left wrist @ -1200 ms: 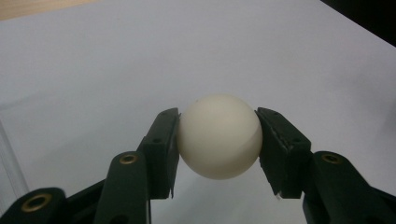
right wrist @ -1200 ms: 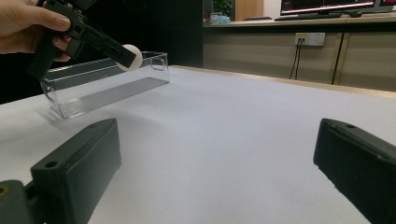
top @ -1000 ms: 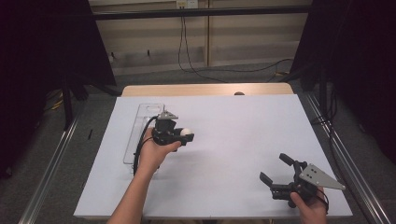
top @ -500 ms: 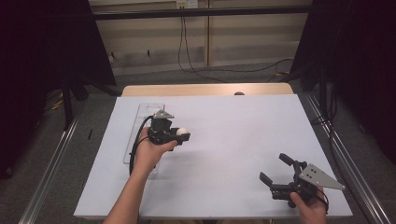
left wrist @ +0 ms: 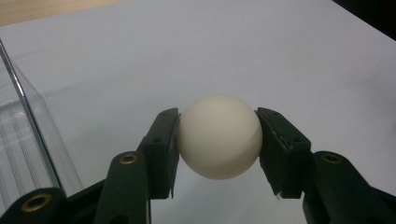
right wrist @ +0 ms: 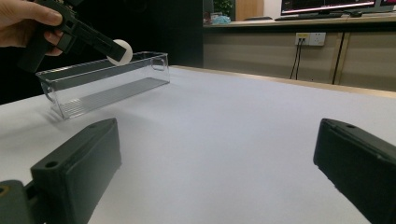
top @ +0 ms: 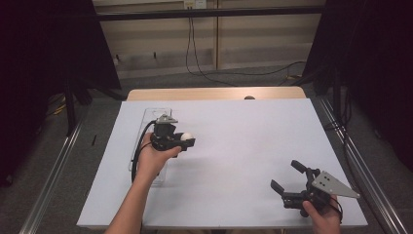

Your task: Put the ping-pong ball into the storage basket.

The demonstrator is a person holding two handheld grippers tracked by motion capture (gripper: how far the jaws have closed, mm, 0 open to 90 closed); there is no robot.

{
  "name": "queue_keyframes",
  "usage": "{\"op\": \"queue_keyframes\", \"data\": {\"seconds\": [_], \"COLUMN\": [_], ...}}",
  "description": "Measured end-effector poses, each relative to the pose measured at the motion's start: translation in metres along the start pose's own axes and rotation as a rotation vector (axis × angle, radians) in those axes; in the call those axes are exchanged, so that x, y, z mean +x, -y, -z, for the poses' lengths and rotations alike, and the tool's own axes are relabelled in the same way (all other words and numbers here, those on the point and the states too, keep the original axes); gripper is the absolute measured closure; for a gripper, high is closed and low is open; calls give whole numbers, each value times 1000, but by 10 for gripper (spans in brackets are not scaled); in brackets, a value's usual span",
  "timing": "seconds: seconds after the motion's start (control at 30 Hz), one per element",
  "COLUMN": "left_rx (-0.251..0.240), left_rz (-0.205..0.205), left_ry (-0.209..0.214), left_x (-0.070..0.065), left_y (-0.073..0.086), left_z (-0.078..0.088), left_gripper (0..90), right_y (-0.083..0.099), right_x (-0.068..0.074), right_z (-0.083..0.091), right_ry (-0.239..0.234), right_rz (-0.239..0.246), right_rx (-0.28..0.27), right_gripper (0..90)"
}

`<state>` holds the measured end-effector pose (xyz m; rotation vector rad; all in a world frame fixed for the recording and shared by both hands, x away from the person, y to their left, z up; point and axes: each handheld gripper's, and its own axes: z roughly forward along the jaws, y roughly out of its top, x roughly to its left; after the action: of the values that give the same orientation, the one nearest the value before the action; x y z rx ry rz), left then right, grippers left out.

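Note:
A cream-white ball (left wrist: pixel 218 136) sits pinched between the two black jaws of my left gripper (left wrist: pixel 217 140). In the high view this left gripper (top: pixel 186 141) hangs above the white table with the ball (top: pixel 186 137), just right of a clear plastic tray (top: pixel 146 127). The right gripper view shows the same ball (right wrist: pixel 122 50) held over the tray's (right wrist: pixel 100 84) long wall. My right gripper (top: pixel 287 178) rests low near the table's front right corner, its jaws spread wide with only bare table between them (right wrist: pixel 215 177).
The white table top (top: pixel 243 141) stretches between the two grippers. A wooden strip (top: pixel 214 93) borders its far edge. Metal rails (top: pixel 48 170) run along both sides. Cables hang on the back wall.
My left gripper with the ball has drifted slightly left and toward the tray. The right gripper has stayed where it was.

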<state>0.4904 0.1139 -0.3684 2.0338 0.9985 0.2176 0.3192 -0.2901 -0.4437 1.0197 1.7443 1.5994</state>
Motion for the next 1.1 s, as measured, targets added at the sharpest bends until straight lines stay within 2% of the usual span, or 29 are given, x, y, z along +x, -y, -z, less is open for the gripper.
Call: {"op": "queue_keyframes", "data": {"seconds": [0.07,0.1,0.17,0.23,0.27,0.37,0.53,0.57,0.7,0.73,0.77,1.1], "left_rx": [6,13,13,-5,-1,10,-1,10,14,0,10,13], "left_rz": [7,-7,-10,19,19,4,19,4,-4,10,-8,9], "left_ry": [-4,-3,-4,-8,-12,-13,-23,-22,-29,-30,-30,-42], "left_x": [1,2,4,3,4,6,7,8,11,10,12,16], "left_y": [0,0,0,1,1,1,1,1,1,2,1,2], "left_z": [1,2,3,3,4,5,7,8,11,11,12,17], "left_gripper": [512,512,512,512,512,512,512,512,512,512,512,512], "right_y": [0,0,0,0,0,0,0,0,0,0,0,0], "right_x": [0,0,0,0,0,0,0,0,0,0,0,0], "right_z": [0,0,0,-1,-1,0,0,0,0,0,0,0], "right_ry": [-4,-3,-2,3,2,0,0,0,0,-1,0,0], "right_rz": [-1,2,1,-7,-3,-5,-6,-7,-7,-7,-6,-9], "right_rx": [0,1,3,1,0,3,4,3,2,3,1,3], "right_gripper": [4,4,4,4,4,4,4,4,4,4,4,4]}}
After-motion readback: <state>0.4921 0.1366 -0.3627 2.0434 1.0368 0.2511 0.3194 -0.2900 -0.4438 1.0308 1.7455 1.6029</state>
